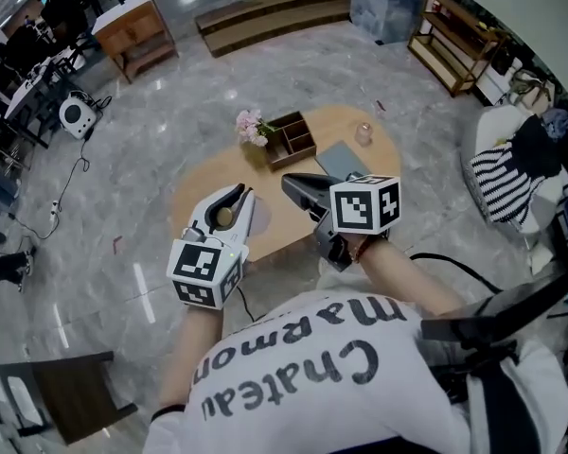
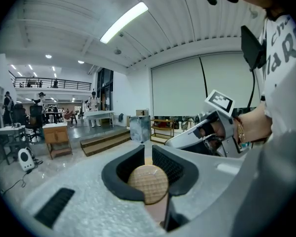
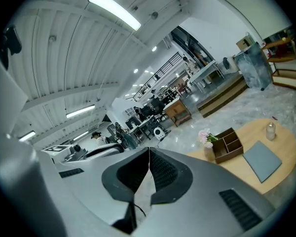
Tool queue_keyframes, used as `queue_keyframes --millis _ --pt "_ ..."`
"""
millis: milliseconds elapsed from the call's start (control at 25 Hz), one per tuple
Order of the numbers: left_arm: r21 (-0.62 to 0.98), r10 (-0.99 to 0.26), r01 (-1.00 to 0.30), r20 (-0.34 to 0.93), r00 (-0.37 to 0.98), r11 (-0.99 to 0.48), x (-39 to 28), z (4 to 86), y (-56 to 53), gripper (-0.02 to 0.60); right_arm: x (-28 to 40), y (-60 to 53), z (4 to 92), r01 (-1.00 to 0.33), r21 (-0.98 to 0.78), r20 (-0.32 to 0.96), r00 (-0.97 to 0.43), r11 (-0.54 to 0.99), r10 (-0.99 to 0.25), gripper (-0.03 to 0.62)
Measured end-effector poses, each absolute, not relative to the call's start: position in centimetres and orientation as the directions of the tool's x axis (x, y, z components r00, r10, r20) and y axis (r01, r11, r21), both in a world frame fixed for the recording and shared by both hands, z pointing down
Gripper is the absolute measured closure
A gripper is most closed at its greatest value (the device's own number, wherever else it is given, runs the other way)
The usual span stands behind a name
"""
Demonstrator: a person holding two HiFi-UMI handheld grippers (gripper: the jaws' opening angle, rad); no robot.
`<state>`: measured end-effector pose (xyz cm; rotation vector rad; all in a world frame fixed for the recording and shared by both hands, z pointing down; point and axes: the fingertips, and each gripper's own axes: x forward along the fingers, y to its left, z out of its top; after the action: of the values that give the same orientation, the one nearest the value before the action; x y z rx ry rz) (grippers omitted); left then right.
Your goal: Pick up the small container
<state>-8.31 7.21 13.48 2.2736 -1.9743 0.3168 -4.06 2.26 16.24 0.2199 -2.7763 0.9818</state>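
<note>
Left gripper (image 2: pixel 148 152): you pinched the container (image 2: pixel 148 184).
Right gripper (image 3: pixel 149 154): pressed together, empty.
Handling: it looked light and slippery; its sides suited gripping.

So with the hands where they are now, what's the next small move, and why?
Probably reach the right gripper forward over the table toward the small clear jar at its far side, opening the fingers on the way. That gripper is shut and empty and short of the jar, while the left gripper is clamped on a round tan-topped object.
</note>
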Motion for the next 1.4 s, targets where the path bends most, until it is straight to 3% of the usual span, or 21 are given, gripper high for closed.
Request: queue_keyframes --millis 440,1400 --pt "-0.039 -0.964 -0.989 0.231 0.13 -0.143 -7.2 14.8 10.0 0.523 -2.2 4.2 19.4 -0.283 -0.572 0.338 -0.937 0.77 -0.093 0.582" --pt "-0.005 -0.964 -0.993 0.242 0.114 -0.119 -8.7 16.5 9.8 0.523 -1.3 1.4 20.9 -0.371 -0.548 0.37 -0.911 0.75 -0.181 0.582"
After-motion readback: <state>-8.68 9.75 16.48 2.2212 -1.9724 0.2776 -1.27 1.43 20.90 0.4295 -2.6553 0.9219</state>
